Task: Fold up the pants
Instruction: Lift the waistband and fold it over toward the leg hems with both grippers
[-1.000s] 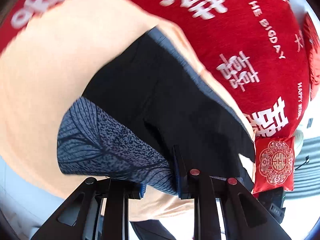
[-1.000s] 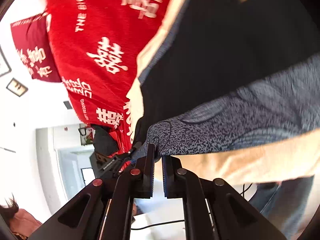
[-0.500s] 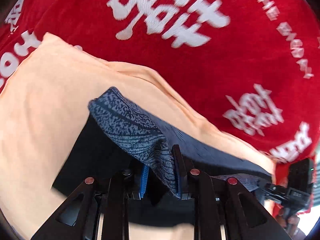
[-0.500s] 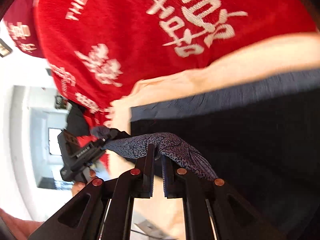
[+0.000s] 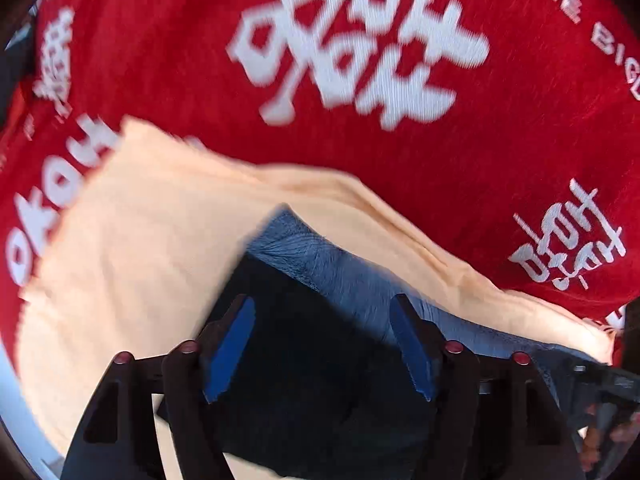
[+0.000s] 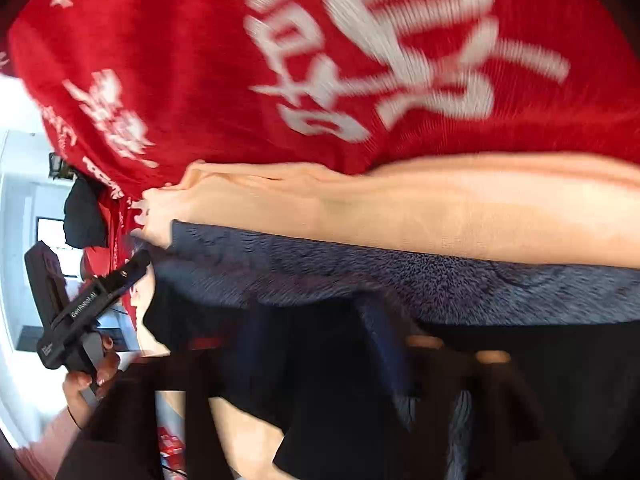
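The pants (image 5: 320, 364) are black with a blue-grey patterned band (image 5: 320, 256). They lie folded on a peach cloth (image 5: 140, 240) over a red blanket. My left gripper (image 5: 320, 344) is open just above the pants, blue pads apart, holding nothing. In the right wrist view the patterned band (image 6: 400, 276) runs across the middle above the black cloth (image 6: 328, 400). My right gripper (image 6: 316, 344) is blurred; its fingers stand apart over the pants. The left gripper (image 6: 136, 264) also shows there at the far end of the fold.
The red blanket (image 5: 400, 140) with white characters covers the surface beyond the peach cloth (image 6: 440, 208). A hand (image 6: 92, 376) holds the left gripper's handle. A pale room shows past the blanket's left edge (image 6: 24, 168).
Both grippers carried the patterned edge over onto the black part of the pants, then opened and let it go. The fold now lies flat.
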Tool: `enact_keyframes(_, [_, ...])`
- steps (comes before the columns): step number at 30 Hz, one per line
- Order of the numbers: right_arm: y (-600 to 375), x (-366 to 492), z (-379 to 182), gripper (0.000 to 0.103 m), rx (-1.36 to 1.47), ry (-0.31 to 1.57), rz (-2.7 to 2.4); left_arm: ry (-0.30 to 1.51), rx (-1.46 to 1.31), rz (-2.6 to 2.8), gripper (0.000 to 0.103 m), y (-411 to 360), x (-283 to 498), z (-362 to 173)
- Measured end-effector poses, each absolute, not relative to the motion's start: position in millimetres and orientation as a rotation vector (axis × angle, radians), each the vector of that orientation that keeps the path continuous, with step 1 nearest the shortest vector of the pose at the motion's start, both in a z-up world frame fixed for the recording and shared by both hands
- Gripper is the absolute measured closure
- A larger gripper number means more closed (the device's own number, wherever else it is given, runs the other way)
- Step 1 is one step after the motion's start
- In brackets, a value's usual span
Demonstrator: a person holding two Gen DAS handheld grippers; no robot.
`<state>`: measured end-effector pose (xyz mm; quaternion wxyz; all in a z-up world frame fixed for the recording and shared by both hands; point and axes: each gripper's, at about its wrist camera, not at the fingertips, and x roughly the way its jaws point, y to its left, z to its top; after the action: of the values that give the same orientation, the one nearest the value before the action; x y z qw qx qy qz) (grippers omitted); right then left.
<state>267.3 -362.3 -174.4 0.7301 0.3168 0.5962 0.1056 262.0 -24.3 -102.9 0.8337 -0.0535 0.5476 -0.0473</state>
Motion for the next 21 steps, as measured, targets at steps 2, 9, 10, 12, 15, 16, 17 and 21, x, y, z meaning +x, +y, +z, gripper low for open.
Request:
enact_keyframes(2, [-361,258,-159,0.032,0.718,1.288,0.272,1.177,-0.098,-0.106,0.033,-22,258,-101])
enact_keyframes(9, [-320,283,-188,0.076,0.518,1.389,0.278,1.264,0.064,-0.089,0.032,-70,275,-164])
enact_keyframes(10, [-316,290,-195,0.077,0.465,1.389,0.25,1.26,0.083,-0.057,0.032,-73,280,-172])
enact_keyframes(12, [-320,305,-211,0.081,0.402,1.387,0.189,1.248,0.096,-0.026,0.027,-75,289,-183])
enact_keyframes(15, [-339,311,-216,0.077,0.515,1.361,0.136,1.245,0.153,-0.015,0.024,-87,290,-179])
enact_keyframes(16, [-347,308,-208,0.074,0.552,1.322,0.118,1.253,0.153,-0.025,0.024,-88,287,-176])
enact_keyframes(17, [-351,303,-200,0.069,0.563,1.289,0.111,1.265,0.138,-0.047,0.024,-89,282,-170])
enact_keyframes(21, [-375,264,-168,0.044,0.674,1.215,0.17,1.306,0.132,-0.131,0.024,-98,251,-150])
